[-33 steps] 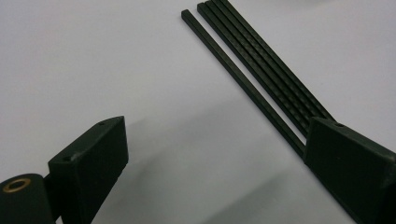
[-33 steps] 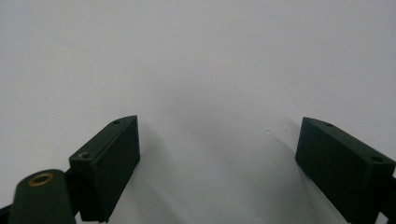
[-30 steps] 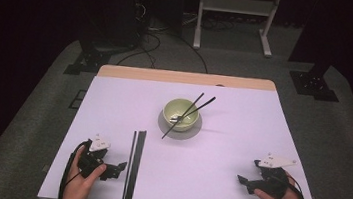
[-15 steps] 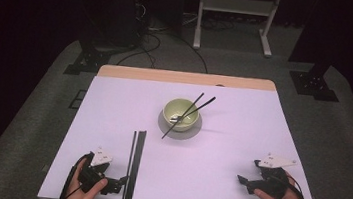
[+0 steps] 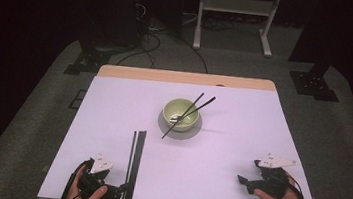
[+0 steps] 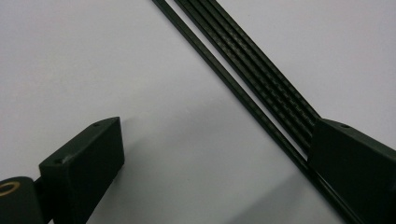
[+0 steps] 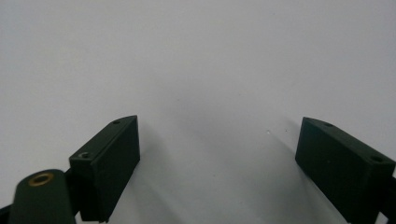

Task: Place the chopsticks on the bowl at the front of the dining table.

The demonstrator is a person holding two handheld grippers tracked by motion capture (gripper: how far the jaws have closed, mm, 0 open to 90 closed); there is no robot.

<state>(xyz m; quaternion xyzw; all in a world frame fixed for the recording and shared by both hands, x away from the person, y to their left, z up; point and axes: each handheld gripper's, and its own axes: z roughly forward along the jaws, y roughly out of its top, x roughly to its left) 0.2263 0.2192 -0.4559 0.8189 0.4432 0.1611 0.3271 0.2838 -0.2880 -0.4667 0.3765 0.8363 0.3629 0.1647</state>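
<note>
A pale green bowl (image 5: 181, 114) sits mid-table with two black chopsticks (image 5: 190, 112) leaning in it. Several more black chopsticks (image 5: 134, 165) lie side by side near the front left. My left gripper (image 5: 116, 192) is low at the front edge, open, its tip right at the near ends of those sticks. In the left gripper view the chopsticks (image 6: 247, 79) run diagonally and pass under the right jaw, with nothing held between the jaws. My right gripper (image 5: 249, 174) rests open at the front right over bare table (image 7: 210, 70).
The white table top (image 5: 240, 137) has a wooden strip (image 5: 187, 77) along its far edge. Beyond it stand a white frame (image 5: 235, 8), cables on the grey floor (image 5: 170, 48) and a dark stand (image 5: 315, 82).
My left gripper has drawn back toward the front edge and swung right, onto the near ends of the lying chopsticks. The right gripper has stayed put.
</note>
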